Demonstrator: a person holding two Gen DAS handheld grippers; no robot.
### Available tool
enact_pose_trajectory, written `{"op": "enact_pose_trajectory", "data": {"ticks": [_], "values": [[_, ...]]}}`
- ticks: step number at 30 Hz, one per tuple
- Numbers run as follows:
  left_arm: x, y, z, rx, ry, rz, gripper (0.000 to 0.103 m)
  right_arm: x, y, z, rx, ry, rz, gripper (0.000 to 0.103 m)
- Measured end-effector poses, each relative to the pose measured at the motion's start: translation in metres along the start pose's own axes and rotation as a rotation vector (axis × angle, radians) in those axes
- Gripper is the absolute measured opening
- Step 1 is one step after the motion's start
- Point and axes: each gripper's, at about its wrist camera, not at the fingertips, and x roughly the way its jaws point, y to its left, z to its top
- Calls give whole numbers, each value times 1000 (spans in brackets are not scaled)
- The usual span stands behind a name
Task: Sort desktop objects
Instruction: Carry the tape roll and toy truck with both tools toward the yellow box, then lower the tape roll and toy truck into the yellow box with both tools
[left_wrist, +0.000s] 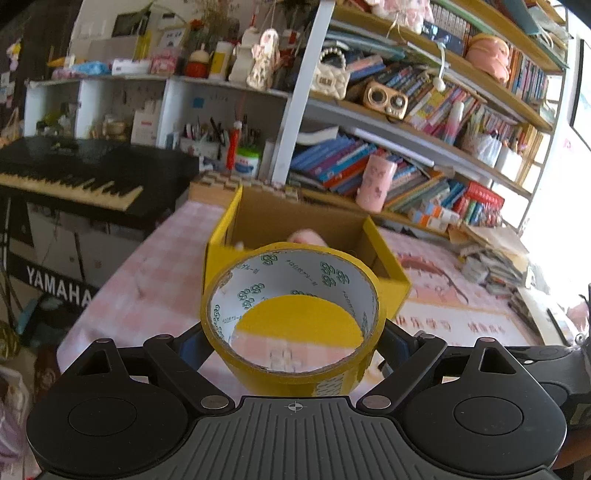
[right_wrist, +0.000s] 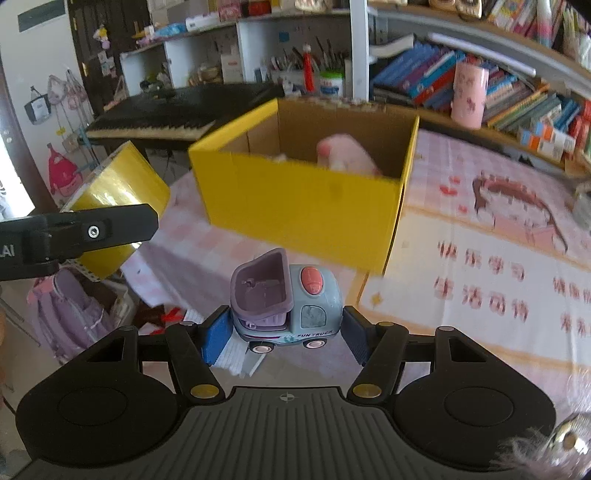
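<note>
Left gripper (left_wrist: 293, 345) pinches the yellow tape roll (left_wrist: 291, 317) across its width, jaws wide, roll lifted clear of the pink checked tablecloth (left_wrist: 147, 280). Right gripper (right_wrist: 286, 332) pinches a toy truck (right_wrist: 286, 310) by its ends, also off the cloth. The yellow box (right_wrist: 295, 192) stands just ahead of both, open-topped, something pink already inside. To do this well: carry each item over the near wall before letting go, one at a time, releasing low. Both grippers tilt downward toward the box, left beside right.
</note>
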Motion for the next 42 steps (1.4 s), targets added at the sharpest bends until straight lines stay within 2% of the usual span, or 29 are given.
{"op": "enact_pose_trajectory", "data": {"ticks": [9, 17, 23, 31, 38, 42], "values": [[34, -11, 37, 41, -72, 27, 92, 12, -29, 57, -24, -96, -1, 61], [76, -20, 62, 60, -84, 50, 92, 34, -56, 101, -63, -155, 13, 61], [110, -25, 77, 79, -72, 81, 92, 61, -78, 123, -96, -155, 20, 61], [154, -28, 75, 126, 40, 126, 92, 100, -104, 135, -131, -121, 20, 61], [182, -31, 64, 199, 160, 159, 92, 117, -102, 138, -273, -145, 9, 61], [195, -28, 56, 199, 239, 184, 93, 126, -100, 141, -320, -137, 20, 61]]}}
